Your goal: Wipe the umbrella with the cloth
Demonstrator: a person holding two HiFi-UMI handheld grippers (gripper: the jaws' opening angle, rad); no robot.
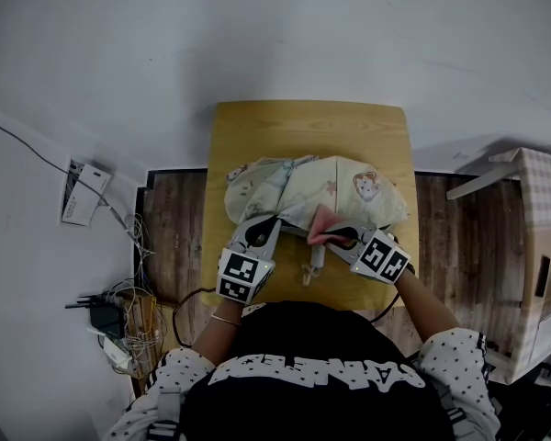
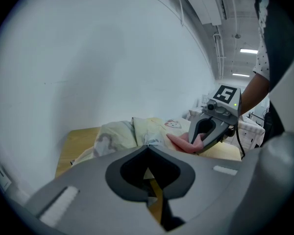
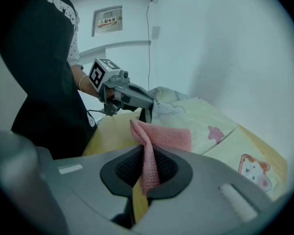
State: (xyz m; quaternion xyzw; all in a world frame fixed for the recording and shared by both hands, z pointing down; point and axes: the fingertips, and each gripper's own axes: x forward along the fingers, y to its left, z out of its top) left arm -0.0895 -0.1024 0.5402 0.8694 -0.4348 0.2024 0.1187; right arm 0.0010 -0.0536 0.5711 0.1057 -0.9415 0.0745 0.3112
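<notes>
Wood tabletop (image 1: 257,122), pale, bearing all items. Cream umbrella (image 1: 298,186): collapsed, cartoon-print canopy lying crumpled across the middle of the tabletop. It is judged light, soft and slack, likely to slide and bunch under a wipe, so best pinned by a fold at its near edge. Grey left hand-held gripper (image 1: 275,219): jaws pressed together on such a fold. Grey right hand-held gripper (image 1: 329,237): pinching the cloth (image 1: 320,220), a limp pink knit draped onto the canopy.
</notes>
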